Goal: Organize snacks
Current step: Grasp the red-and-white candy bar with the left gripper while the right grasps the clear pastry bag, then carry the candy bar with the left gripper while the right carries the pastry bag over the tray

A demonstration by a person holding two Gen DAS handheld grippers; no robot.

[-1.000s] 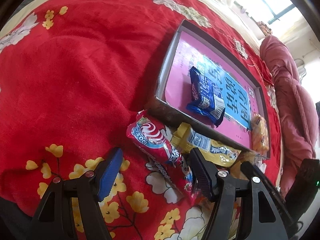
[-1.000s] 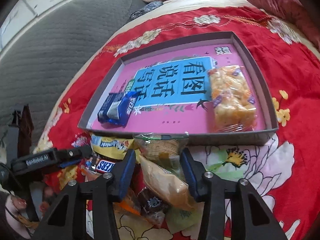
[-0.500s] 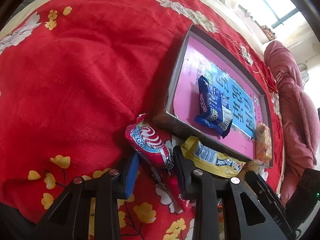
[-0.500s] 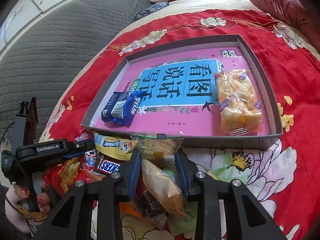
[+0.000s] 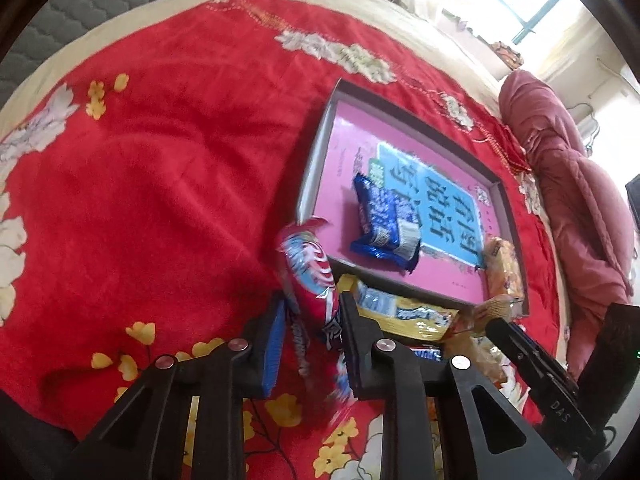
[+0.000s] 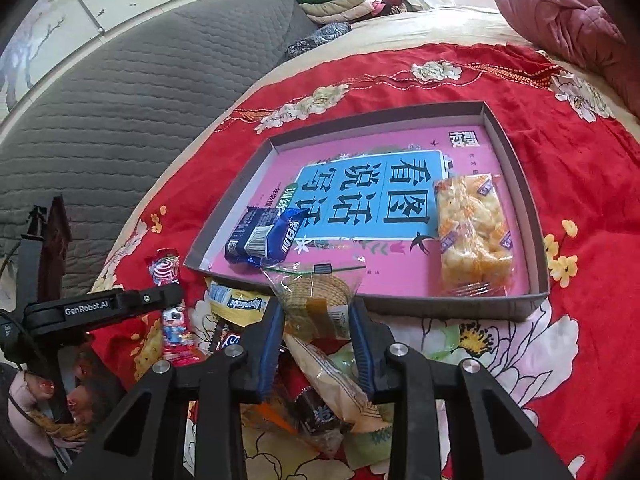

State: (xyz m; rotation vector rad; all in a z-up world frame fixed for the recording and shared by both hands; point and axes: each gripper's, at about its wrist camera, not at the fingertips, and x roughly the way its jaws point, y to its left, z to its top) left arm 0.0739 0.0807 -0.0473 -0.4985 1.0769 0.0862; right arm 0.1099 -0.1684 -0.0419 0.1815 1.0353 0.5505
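Snacks half sorted: two packets already in the shallow tray, the rest heaped on the red flowered blanket along the tray's near edge.

Left view: red swirl-printed packet pinched at mid-length between the fingers of the left gripper, narrowed to packet width, upper end tilted up over the tray's near left corner, at centre frame. Lower end blurred.

Right view: clear bag of round biscuits clamped between the blue pads of the right gripper, likewise closed down to bag width, at lower centre just short of the tray wall. Beneath it, a pale yellow packet and a dark wrapped one, resting on the heap.

Step in hand, by the look of it: both grippers loaded, carry to the tray pending. Next move likely needs lifting clear of the tray wall, moving forward over the bare pink floor between the two packets lying there, then opening above it. Risk of the biscuit bag dragging its neighbours along.

Count, right view: one tray; inside, one blue packet at left, one orange puffed-rice bar at right. Outside: two held, one yellow packet, plus several more in the heap, too overlapped for an exact number.
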